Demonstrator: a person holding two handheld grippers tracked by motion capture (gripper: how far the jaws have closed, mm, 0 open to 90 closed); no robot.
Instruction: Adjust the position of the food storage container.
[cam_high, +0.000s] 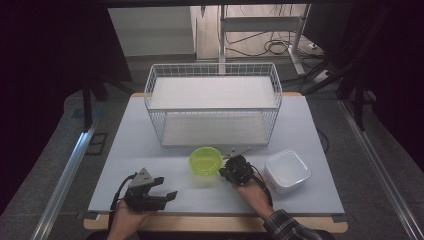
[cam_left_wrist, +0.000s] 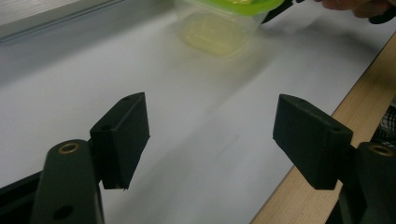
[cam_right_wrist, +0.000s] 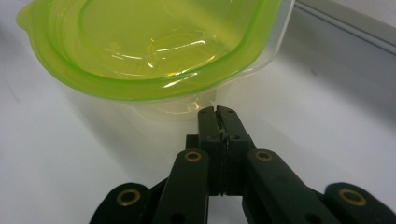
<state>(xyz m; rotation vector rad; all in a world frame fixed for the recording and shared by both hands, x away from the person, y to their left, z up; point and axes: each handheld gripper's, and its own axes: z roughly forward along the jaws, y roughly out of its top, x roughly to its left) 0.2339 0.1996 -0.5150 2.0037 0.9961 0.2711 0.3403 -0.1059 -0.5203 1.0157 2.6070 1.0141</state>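
While the left gripper (cam_high: 159, 194) rests near the front edge of the table (cam_high: 150, 150), its jaws stand wide apart with nothing between them. In the left gripper view, bare white table shows in the gap, and the wooden edge (cam_left_wrist: 322, 140) of the table runs past on one side.

The right gripper (cam_high: 226, 171) sits just beside the green bowl (cam_high: 205, 160). In the right gripper view its jaws are pressed tight together, tips right under the rim of the bowl (cam_right_wrist: 154, 56). I cannot tell if a thin bit of the rim is pinched between them or if they only touch it.

The green bowl stands on the table, in front of the white wire basket (cam_high: 213, 102) and close to it. It is see-through, with a bright green rim.

A white square box (cam_high: 287, 171) stands on the table on the far side of the right gripper, near it but not touching.
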